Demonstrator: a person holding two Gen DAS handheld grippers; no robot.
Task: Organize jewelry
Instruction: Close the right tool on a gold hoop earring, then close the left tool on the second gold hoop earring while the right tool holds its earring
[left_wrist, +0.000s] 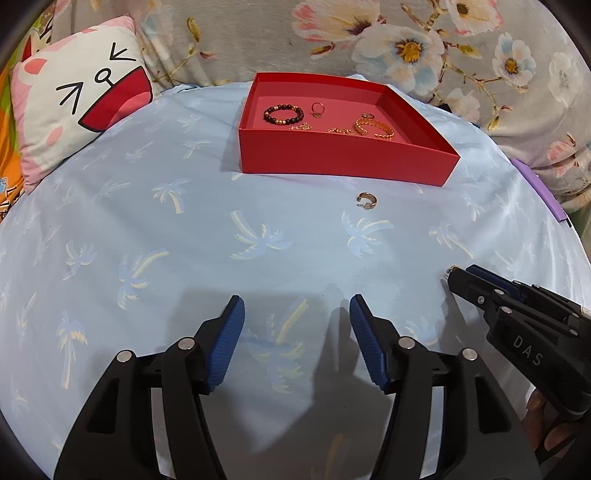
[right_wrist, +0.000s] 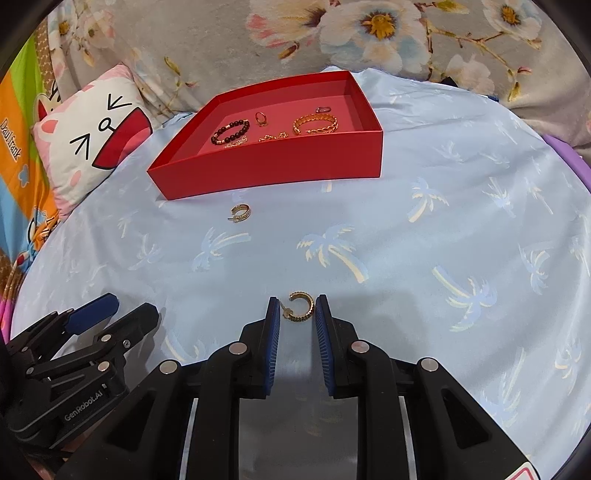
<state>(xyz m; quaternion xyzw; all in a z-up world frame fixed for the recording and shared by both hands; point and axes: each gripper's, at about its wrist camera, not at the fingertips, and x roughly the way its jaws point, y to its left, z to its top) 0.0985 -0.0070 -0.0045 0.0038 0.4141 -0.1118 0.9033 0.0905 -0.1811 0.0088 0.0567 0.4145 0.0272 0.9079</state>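
Bracketing the gold ribbed hoop earring (right_wrist: 300, 307) on the pale blue palm-print cloth (right_wrist: 424, 258), the right gripper (right_wrist: 296, 314) stands narrowly parted, ready to pinch it for the red cardboard tray (right_wrist: 273, 166), while the left gripper (left_wrist: 297, 314) waits wide open.

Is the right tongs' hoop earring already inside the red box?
No. The gold hoop earring lies on the blue sheet between the right tongs, well short of the red box.

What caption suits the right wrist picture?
Right gripper brackets a gold hoop earring on palm-print cloth; red tray beyond.
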